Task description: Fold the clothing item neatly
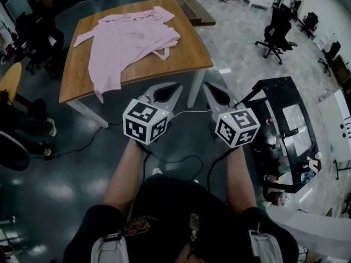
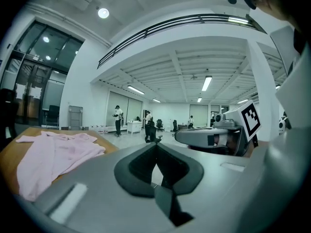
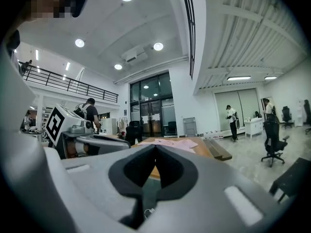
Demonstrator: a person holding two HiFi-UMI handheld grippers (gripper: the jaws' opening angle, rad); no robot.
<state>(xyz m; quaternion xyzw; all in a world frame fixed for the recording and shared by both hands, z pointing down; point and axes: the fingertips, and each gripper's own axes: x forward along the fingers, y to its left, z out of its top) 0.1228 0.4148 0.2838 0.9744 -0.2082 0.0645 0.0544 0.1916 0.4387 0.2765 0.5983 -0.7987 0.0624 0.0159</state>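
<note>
Lying rumpled on the brown wooden table (image 1: 189, 53), the soft pink piece of clothing (image 1: 129, 40) looks light and floppy. It would be best to pinch it at a sleeve end or a corner. The left gripper (image 1: 171, 93) and right gripper (image 1: 215, 96) are both closed with nothing in them, well away from it.

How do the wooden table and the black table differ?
The wooden table is light brown with white legs; the black table is dark and glossy. The wooden table carries the rumpled pink garment; the black table carries small objects. Both look rectangular.
</note>
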